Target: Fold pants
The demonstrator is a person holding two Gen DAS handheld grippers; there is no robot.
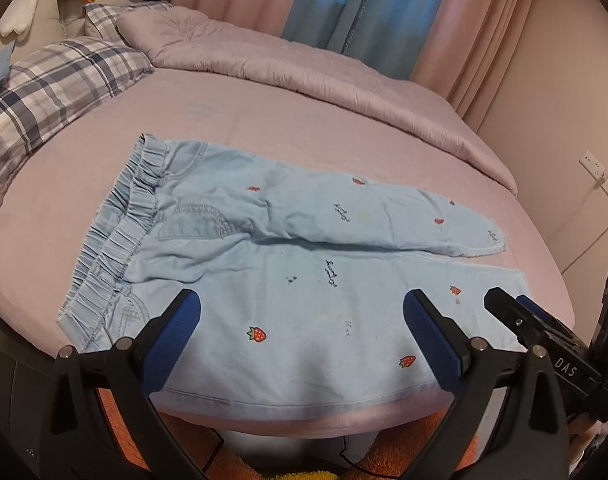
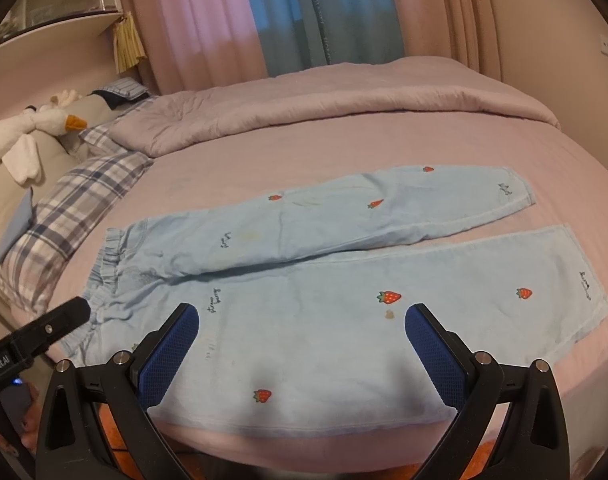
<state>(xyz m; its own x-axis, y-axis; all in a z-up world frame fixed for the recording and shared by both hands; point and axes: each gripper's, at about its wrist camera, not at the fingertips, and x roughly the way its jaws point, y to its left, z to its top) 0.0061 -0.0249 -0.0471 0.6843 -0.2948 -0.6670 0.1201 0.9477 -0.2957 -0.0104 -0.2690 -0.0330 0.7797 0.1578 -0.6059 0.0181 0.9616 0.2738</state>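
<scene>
Bedroom with curtains (image 2: 288, 12); a bed (image 1: 304, 112) in pink sheeting bears light-blue strawberry-print pants (image 1: 288, 264) spread flat near its front edge, waistband toward the plaid pillow (image 1: 56, 84). Left gripper (image 1: 302, 320) and right gripper (image 2: 302, 330) hover above the near leg, jaws spread, grasping nothing.

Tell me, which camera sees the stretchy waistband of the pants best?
The left wrist view. There the waistband lies close and its whole gathered edge shows, clear of both grippers. In the right wrist view the waistband is small, off to the side, and the left gripper's tip covers its near end.
</scene>
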